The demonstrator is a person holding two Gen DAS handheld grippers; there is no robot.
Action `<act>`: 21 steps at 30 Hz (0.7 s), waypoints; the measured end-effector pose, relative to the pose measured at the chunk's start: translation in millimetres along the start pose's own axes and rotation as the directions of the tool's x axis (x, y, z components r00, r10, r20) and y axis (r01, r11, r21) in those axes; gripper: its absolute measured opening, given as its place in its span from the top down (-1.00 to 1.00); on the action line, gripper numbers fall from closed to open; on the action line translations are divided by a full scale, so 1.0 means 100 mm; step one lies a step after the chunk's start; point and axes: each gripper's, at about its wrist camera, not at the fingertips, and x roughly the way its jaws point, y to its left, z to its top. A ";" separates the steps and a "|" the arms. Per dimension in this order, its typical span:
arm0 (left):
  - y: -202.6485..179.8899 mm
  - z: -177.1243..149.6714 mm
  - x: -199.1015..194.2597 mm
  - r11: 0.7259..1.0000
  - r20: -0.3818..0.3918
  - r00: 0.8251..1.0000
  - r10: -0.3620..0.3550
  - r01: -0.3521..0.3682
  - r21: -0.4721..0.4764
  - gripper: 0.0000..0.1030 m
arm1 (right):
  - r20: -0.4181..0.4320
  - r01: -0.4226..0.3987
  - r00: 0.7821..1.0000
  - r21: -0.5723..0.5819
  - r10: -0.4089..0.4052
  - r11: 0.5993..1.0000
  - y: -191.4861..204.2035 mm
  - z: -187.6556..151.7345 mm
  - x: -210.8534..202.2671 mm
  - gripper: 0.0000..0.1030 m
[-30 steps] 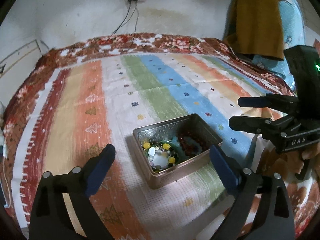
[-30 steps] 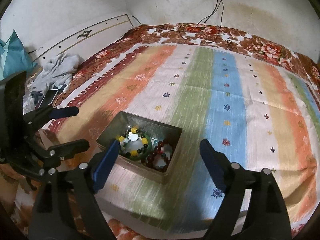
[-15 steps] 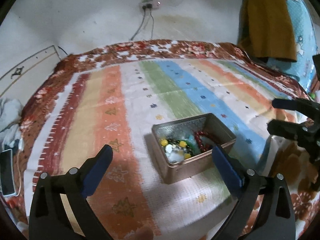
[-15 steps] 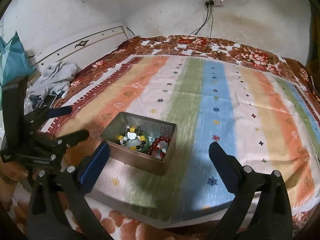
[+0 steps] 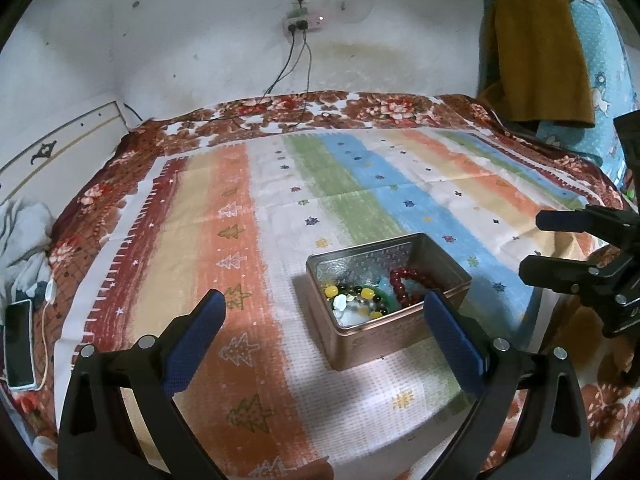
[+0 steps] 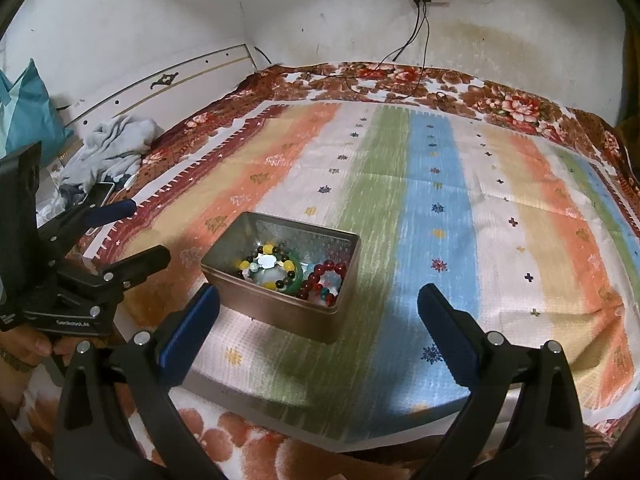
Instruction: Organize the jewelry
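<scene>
One metal tin (image 5: 400, 320) sat just ahead of left gripper (image 5: 324, 332), ahead-left of right gripper (image 6: 318, 322); both spread wide, empty. Inside: one red bead bracelet (image 6: 326, 276), one yellow-dark one (image 6: 270, 262). Striped cloth (image 5: 360, 200) over floral bedspread (image 6: 500, 104), white wall.

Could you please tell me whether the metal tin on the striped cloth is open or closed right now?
Open. The metal tin has no lid on it, and the red bead bracelet and other jewelry show inside.
</scene>
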 end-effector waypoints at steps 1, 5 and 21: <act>-0.01 0.00 0.00 1.000 0.004 1.000 -0.002 0.002 0.004 -0.89 | -0.003 -0.001 1.000 -0.001 0.001 1.000 0.00 0.00 0.01 -0.90; -0.02 -0.01 0.01 1.000 -0.002 1.000 0.001 -0.001 0.013 -0.89 | -0.015 0.008 1.000 -0.003 -0.008 1.000 0.01 0.00 0.04 -0.90; -0.02 -0.01 0.01 1.000 0.010 1.000 -0.011 0.010 0.013 -0.89 | -0.022 0.005 1.000 -0.001 -0.005 1.000 0.02 -0.01 0.06 -0.90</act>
